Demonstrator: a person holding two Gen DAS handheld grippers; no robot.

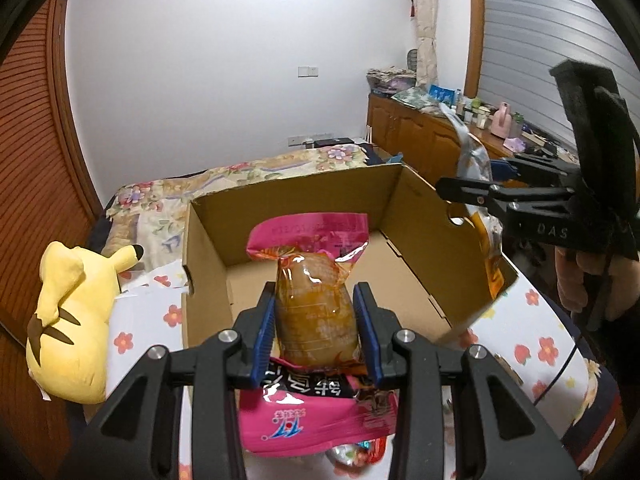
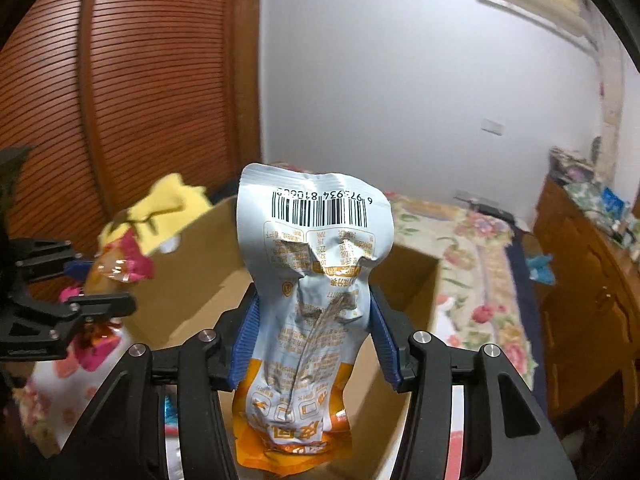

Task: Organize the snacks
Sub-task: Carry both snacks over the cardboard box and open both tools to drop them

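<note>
My left gripper (image 1: 316,312) is shut on a pink snack packet (image 1: 314,304) with a brown meat piece inside, held over the near edge of an open cardboard box (image 1: 320,196). My right gripper (image 2: 314,316) is shut on a light blue and orange snack pouch (image 2: 316,280), barcode end up, above the box's right side (image 2: 412,276). In the left wrist view the right gripper (image 1: 452,192) and its pouch (image 1: 472,156) are at the box's right wall. In the right wrist view the left gripper (image 2: 100,304) and its pink packet (image 2: 120,264) are at left. The box floor looks bare.
The box stands on a table with a white flowered cloth (image 1: 532,344). A yellow plush toy (image 1: 72,316) lies left of the box. More snack wrappers (image 1: 352,452) lie under the left gripper. A flowered bed (image 1: 248,176) and a wooden cabinet (image 1: 416,136) are behind.
</note>
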